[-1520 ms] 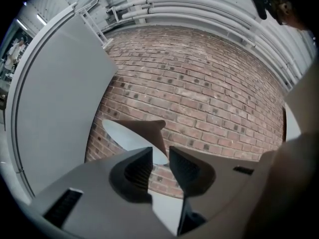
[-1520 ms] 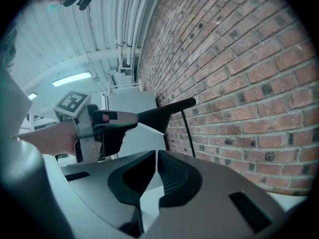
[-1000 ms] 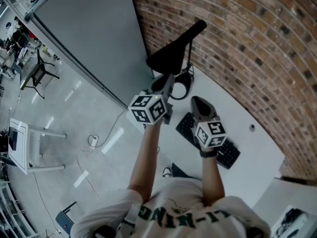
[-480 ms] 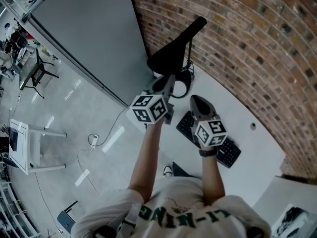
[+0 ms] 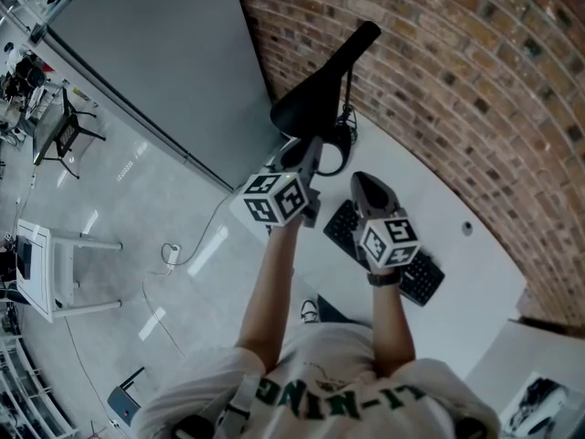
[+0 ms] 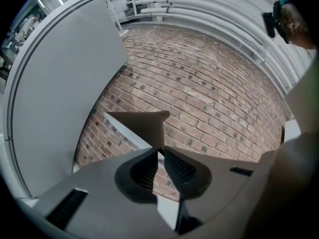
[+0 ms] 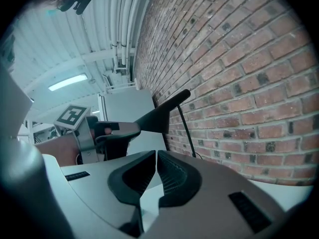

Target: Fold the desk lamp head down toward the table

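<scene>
So the black paddle-shaped desk lamp head (image 5: 320, 88) is up in the air over the far end of the table. It's tilted, with its narrow end high by the red brick wall (image 5: 475, 90) and its wide end lower, closer to the person. A thin black stem (image 5: 348, 94) runs down from it next to the wall.

The left gripper (image 5: 313, 146) has that low wide end. In the left gripper view the jaws are nearly together, just a slit, pinched on the thin bottom corner of the lamp head (image 6: 142, 126), which comes down right between the tips (image 6: 161, 152). The right gripper view backs that up, with the left one sitting on the low end of the head (image 7: 159, 114).

The right gripper (image 5: 360, 183) is just beside it, jaws closed up tip to tip (image 7: 156, 154) with nothing in them. It hovers over the black keyboard (image 5: 416, 282), touching nothing.

Both bare forearms are stretched straight out from the body, side by side, left one reaching a bit further. Each gripper has its marker cube on top.

It's all over a white table (image 5: 457, 282), with a big grey panel (image 5: 155, 53) off to the left.
</scene>
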`<state>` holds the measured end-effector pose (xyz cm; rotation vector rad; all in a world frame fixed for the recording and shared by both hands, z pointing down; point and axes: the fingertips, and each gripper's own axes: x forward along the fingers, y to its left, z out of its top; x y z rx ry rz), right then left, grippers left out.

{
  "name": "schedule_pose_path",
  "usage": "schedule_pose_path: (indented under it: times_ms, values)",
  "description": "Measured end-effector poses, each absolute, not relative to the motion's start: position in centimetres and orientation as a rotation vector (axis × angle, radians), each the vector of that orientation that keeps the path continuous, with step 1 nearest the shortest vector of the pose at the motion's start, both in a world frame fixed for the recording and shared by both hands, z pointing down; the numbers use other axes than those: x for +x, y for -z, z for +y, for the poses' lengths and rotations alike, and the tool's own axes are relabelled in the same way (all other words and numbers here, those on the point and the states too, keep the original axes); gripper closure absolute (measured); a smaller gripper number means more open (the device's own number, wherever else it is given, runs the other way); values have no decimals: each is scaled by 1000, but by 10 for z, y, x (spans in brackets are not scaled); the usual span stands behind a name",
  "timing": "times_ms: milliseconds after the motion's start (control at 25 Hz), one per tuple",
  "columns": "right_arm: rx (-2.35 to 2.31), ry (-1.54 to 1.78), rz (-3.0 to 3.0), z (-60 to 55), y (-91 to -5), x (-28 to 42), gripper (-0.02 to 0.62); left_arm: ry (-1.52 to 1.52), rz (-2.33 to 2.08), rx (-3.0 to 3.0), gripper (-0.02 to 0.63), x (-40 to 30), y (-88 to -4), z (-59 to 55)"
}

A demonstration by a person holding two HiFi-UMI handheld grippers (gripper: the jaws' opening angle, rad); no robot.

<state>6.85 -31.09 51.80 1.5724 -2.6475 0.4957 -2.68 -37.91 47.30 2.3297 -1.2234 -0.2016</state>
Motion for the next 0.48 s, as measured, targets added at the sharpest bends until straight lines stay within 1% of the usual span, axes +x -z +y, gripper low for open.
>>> schedule_pose_path:
  times_ms: [480]
  values:
    - [1598, -546, -2605, -315, -530, 83, 583, 221, -1219, 2268, 566, -19, -498, -386]
